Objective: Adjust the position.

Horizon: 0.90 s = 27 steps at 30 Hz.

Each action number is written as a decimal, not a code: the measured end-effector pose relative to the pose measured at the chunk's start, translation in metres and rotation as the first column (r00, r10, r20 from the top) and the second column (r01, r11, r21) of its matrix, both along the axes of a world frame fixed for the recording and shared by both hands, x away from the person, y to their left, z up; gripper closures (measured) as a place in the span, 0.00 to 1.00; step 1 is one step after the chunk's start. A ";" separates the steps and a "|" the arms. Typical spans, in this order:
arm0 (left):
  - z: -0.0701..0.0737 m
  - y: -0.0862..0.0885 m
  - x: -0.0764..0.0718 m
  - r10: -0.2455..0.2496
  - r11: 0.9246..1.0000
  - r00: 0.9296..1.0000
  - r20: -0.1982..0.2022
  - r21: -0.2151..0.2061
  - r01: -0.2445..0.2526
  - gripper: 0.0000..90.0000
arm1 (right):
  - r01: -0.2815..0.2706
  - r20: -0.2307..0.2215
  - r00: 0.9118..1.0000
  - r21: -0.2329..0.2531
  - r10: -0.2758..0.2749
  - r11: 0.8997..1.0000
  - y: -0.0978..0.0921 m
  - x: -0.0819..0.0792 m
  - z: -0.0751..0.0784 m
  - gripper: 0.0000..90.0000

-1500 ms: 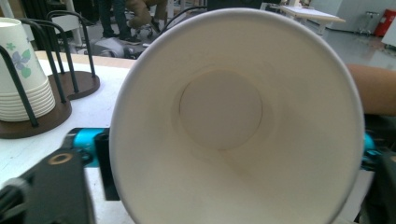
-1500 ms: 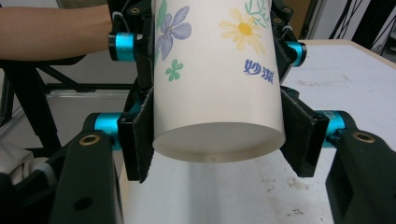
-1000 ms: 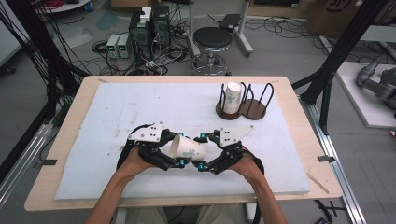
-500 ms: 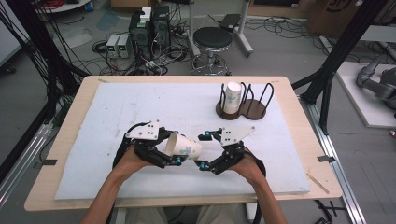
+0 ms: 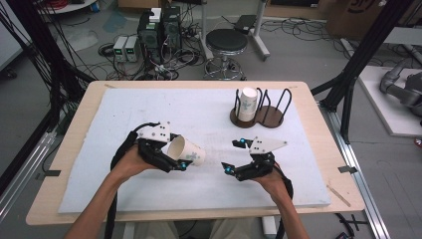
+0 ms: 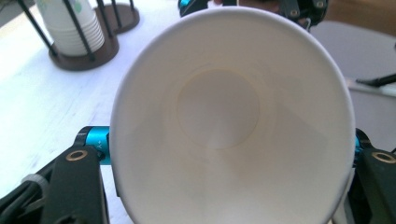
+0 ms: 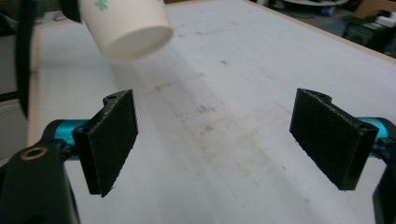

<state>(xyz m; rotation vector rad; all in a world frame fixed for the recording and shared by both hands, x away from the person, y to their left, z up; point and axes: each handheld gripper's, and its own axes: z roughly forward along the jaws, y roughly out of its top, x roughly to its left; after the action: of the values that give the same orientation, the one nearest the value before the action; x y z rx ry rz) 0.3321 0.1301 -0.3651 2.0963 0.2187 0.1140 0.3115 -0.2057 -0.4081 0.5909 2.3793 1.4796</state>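
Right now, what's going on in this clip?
A person works at a table with a gripper in each hand. The left gripper holds a white paper cup on its side above the white mat. The right gripper is open and empty beside it. More cups sit stacked in a wire holder at the back.

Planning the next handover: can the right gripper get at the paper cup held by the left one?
Probably yes: the right gripper is open, the paper cup in the left gripper points its base that way, bare mat between.

One loose cup, one cup stack
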 end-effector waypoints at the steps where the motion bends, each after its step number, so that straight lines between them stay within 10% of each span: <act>1: 0.001 0.000 0.001 0.008 1.000 1.000 -0.006 0.019 -0.007 0.33 | 0.014 0.005 1.000 -0.004 -0.014 1.000 -0.001 0.000 -0.001 0.17; 9: 0.005 -0.007 0.007 0.004 0.989 1.000 -0.002 0.145 -0.004 0.33 | 0.172 -0.012 0.985 -0.051 -0.173 0.984 -0.019 -0.001 -0.017 0.17; 27: 0.017 -0.017 0.039 0.010 0.911 1.000 -0.014 0.413 -0.003 0.33 | 0.366 0.001 0.929 -0.127 -0.369 0.922 -0.041 -0.002 -0.038 0.17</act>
<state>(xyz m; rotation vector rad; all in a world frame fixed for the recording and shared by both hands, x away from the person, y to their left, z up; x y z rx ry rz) 0.3712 0.1126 -0.3486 2.5204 0.2252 0.1589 0.3096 -0.2467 -0.4461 0.9652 2.2004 1.1565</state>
